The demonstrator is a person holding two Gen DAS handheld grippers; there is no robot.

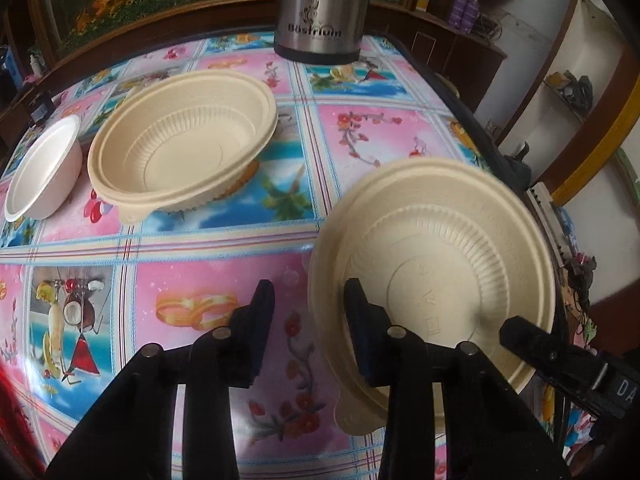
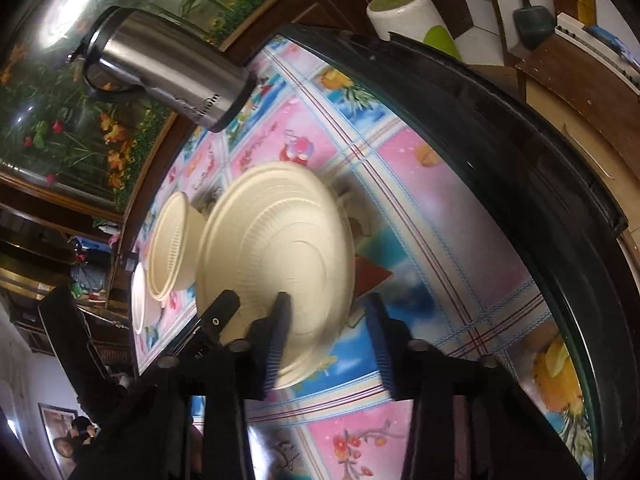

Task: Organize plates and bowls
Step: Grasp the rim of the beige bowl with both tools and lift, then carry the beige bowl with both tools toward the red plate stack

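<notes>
Straddling the near rim of the beige plastic bowl [image 1: 460, 264], the left tool [image 1: 310, 300] and right tool [image 2: 328, 312] are narrowed (neither visibly clamped), presumably for lifting onto the other bowl [image 1: 184, 140].

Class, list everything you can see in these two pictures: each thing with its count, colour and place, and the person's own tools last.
Near beige bowl: one, beige, ribbed, at the table's near right.
Far beige bowl: one, beige, ribbed, further back on the left.
White bowl: one, white, left of the far beige bowl.
Flask: one, steel with a black base, at the table's far edge.
Tablecloth: one, pink and blue picture squares, covering the table.
Left tongs: one, black, straddling the near bowl's rim, not pressing.
Right tongs: one, black, straddling the same bowl's rim opposite.
</notes>
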